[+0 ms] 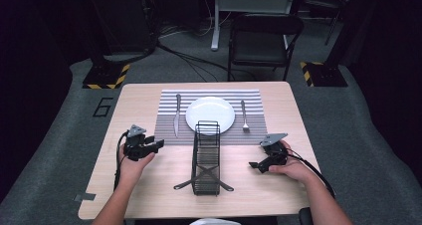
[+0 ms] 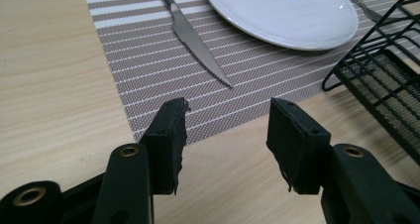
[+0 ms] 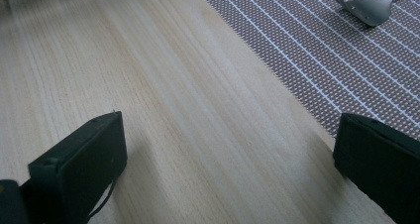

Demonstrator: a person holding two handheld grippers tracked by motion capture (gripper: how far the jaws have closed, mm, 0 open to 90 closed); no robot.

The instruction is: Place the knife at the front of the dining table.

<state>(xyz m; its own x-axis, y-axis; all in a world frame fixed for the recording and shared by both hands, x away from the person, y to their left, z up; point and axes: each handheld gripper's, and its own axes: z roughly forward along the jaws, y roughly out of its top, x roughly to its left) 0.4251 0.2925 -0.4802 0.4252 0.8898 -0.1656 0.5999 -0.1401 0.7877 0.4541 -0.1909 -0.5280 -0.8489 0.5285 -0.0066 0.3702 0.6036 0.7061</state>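
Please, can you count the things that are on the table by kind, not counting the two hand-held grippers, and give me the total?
Placemat: 1
Plate: 1
Knife: 1
Fork: 1
Black wire rack: 1
Total: 5

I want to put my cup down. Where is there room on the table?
Bare wood lies left of the placemat, beyond the left gripper, and right of the fork above the right gripper. It is crowded in the middle: knife, plate and fork fill the mat, and the wire rack reaches onto it.
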